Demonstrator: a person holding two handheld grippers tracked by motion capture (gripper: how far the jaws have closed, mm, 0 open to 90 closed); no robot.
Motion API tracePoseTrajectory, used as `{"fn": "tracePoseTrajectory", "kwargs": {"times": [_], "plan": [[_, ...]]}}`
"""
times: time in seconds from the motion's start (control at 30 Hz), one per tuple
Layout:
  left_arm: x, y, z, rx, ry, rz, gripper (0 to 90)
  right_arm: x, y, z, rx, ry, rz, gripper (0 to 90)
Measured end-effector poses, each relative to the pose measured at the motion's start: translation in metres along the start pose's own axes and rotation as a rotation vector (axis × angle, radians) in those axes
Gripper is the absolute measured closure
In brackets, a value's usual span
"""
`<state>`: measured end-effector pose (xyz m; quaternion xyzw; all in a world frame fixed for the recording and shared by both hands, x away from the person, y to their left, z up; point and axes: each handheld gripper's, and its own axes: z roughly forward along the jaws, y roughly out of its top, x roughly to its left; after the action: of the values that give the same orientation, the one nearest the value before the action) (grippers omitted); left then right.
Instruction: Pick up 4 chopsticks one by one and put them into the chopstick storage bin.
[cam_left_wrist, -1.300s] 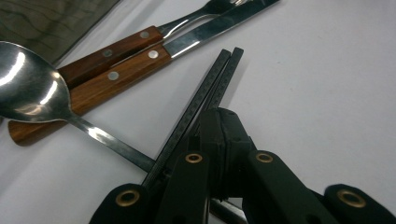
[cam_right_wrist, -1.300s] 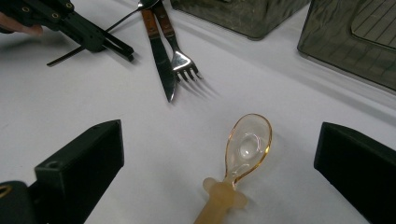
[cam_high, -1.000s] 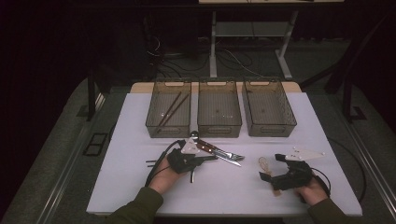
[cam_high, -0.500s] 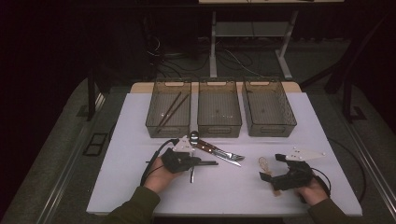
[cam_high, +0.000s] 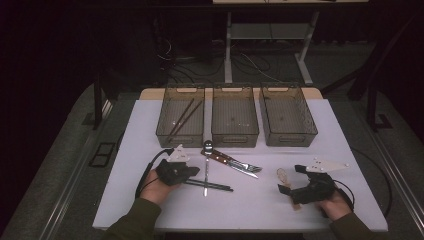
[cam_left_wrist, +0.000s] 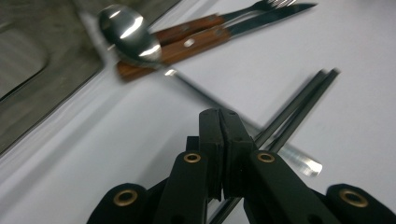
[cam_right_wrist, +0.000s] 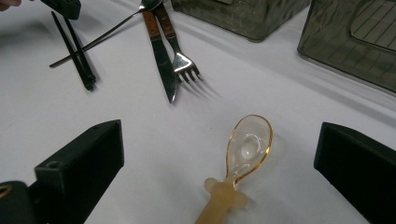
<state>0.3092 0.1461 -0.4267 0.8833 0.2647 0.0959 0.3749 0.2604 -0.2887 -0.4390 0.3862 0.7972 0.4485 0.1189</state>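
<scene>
The left gripper (cam_high: 196, 172) has drawn back toward the table's left edge since the earlier frames, pulling away from the wood-handled knife (cam_high: 235, 162) it sat close to a second ago. Its jaws are pressed together; in the left gripper view the black chopsticks (cam_left_wrist: 299, 105) run under the closed tips, and they seem nipped at their near end, though blur and the jaw bodies hide the contact itself. In the high view the chopsticks (cam_high: 212, 185) lie nearly flat, crossing the metal spoon (cam_high: 206, 165) and trailing right from the gripper, so if this is a grip, the pair is probably being dragged clear of the spoon before a lift. Behind stand three bins, the left bin (cam_high: 181, 116) already holding a pair of chopsticks, which looks the likely destination. On the right, the right gripper (cam_high: 289, 181) has not shifted: its jaws stand wide apart, holding nothing, with the amber plastic spoon (cam_right_wrist: 245, 151) lying on the table between them, untouched.
</scene>
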Motion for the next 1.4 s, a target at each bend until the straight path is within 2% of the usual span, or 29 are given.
{"fn": "tracePoseTrajectory", "kwargs": {"times": [0.2, 0.5, 0.6, 0.67, 0.93, 1.4], "plan": [[0.021, -0.023, -0.019, 0.042, 0.082, -0.039, 88.3, 0.000, 0.000, 0.000, -0.001, 0.001, -0.001, 1.3], [0.046, -0.048, -0.036, 0.099, 0.173, -0.097, 88.4, 0.000, 0.000, 0.000, 0.002, 0.002, -0.002, 1.3], [0.050, -0.053, -0.039, 0.106, 0.173, -0.106, 88.6, 0.000, 0.000, 0.000, 0.001, 0.002, -0.003, 1.3], [0.051, -0.057, -0.041, 0.093, 0.162, -0.125, 88.6, 0.000, 0.000, 0.000, 0.002, 0.002, -0.002, 1.3], [0.049, -0.056, -0.042, 0.106, 0.167, -0.113, 89.3, 0.000, 0.000, 0.001, 0.003, 0.001, -0.002, 1.3], [0.045, -0.054, -0.042, 0.131, 0.176, -0.121, 89.5, 0.000, 0.000, 0.000, 0.001, 0.001, -0.002, 1.3]]}}
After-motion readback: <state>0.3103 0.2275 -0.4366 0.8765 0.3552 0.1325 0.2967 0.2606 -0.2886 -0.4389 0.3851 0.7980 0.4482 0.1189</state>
